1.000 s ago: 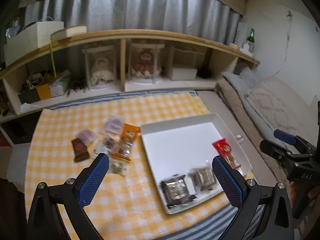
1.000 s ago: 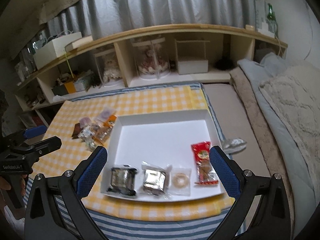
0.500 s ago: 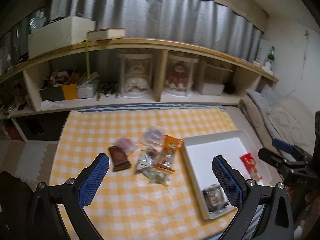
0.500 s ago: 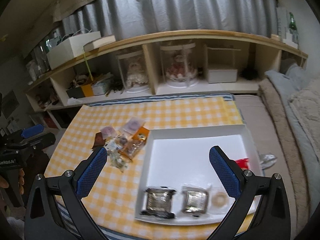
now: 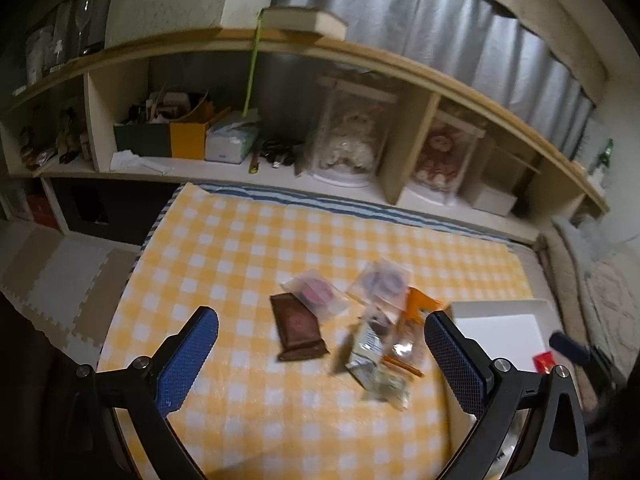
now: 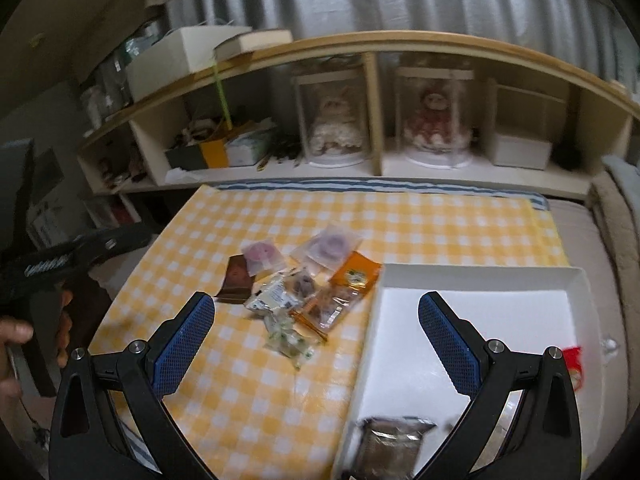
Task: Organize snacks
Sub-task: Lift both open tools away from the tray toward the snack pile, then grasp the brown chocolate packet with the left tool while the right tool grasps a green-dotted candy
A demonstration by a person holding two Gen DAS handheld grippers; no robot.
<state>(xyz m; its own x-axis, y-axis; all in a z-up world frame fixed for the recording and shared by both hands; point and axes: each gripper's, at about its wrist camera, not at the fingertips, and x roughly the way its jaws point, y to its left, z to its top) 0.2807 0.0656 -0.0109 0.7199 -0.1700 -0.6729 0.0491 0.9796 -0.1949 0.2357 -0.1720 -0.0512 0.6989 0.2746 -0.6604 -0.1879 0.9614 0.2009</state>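
A yellow checked cloth (image 6: 400,216) is spread before a long shelf (image 6: 360,46) at 12 o'clock, and its striped far edge is seen just under the shelf base. Wide bare cloth is left at 9 o'clock and along the near edge. Foam floor tiles (image 5: 60,276) are seen past the cloth's edge at 8 o'clock in the left view.

A white tray (image 6: 480,276) is set on the cloth at 3 o'clock, its left wall just beside the snack pile (image 6: 304,284). Most of its floor is bare. A silver pack (image 6: 390,446) is laid at its near edge, and a red pack (image 6: 573,360) at its right, partly hidden by a finger.

The pile is gathered at the cloth's centre. A brown bar (image 5: 298,326) is placed at its 9 o'clock side, an orange pack (image 6: 354,276) at its 3 o'clock side touching the tray wall, two clear pouches at 12 o'clock and a green-white pack (image 6: 290,338) at 6 o'clock.

The left gripper (image 5: 320,356) is held spread wide above the pile with nothing between its fingers. The right gripper (image 6: 316,344) is likewise spread and empty, one finger over bare cloth, the other over the tray.
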